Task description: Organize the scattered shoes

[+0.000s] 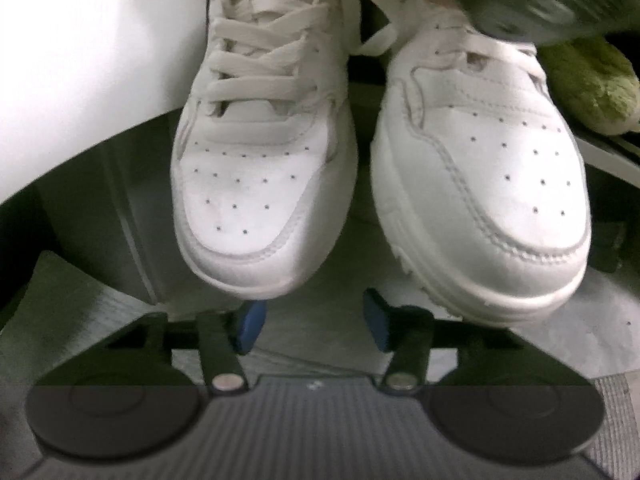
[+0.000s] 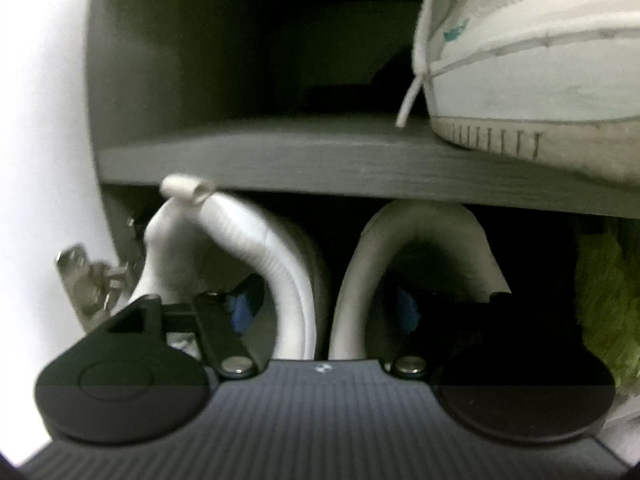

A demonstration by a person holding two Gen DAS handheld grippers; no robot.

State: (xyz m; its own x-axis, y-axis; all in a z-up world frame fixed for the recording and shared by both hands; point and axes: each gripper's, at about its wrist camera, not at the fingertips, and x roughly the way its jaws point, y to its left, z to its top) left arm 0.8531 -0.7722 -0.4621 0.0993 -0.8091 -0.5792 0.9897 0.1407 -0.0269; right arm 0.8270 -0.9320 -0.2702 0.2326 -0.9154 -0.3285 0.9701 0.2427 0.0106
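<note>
Grey cabinet shelving (image 2: 280, 156) is being shown in both views, with a pair of white sneakers sitting side by side in the lower compartment, toes facing the left camera. Left tool (image 1: 312, 324) is being held released just below and between the toe of the left sneaker (image 1: 256, 184) and the right sneaker (image 1: 492, 184), nothing between its blue pads. Right tool (image 2: 324, 312) is being held spread, one finger reaching into each heel opening of the pair (image 2: 280, 264); whether the pads are pressing cannot be told. Another white sneaker (image 2: 540, 64) is resting on the shelf above.
</note>
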